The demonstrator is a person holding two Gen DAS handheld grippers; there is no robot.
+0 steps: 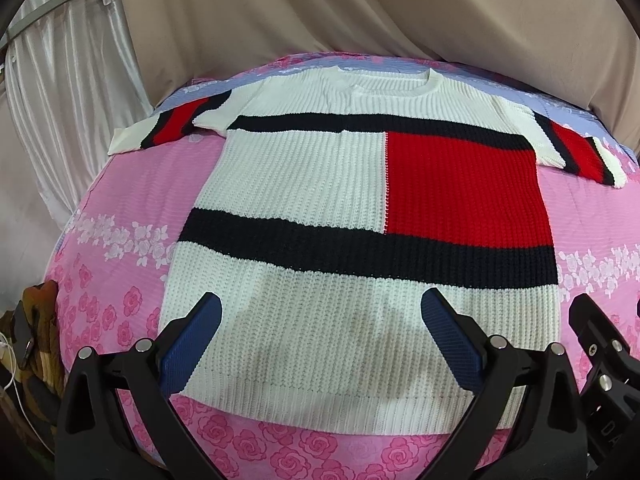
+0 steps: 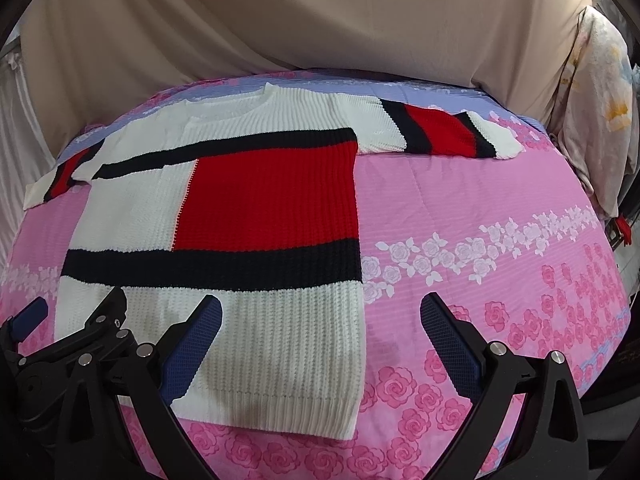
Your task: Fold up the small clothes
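White ribbed-knit sweater w/ black bands and red block (image 1: pixel 360 216) lies flat, face up, sleeves spread, on pink rose-print bed sheet (image 1: pixel 120 184). Left hand-held gripper (image 1: pixel 320 320) spread wide over sweater's hem area, holding nothing. Right hand-held gripper (image 2: pixel 320 320) also wide, empty, above sweater's right edge and sheet. Beige draped cloth (image 2: pixel 280 20) behind bed.

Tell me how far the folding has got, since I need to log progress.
Done: the sweater lies spread flat, front up, on the pink sheet, both sleeves out to the sides. In hand: nothing; the left gripper and right gripper are both open above the hem end, gripping no cloth. Left: every fold, as no sleeve or hem is turned over.
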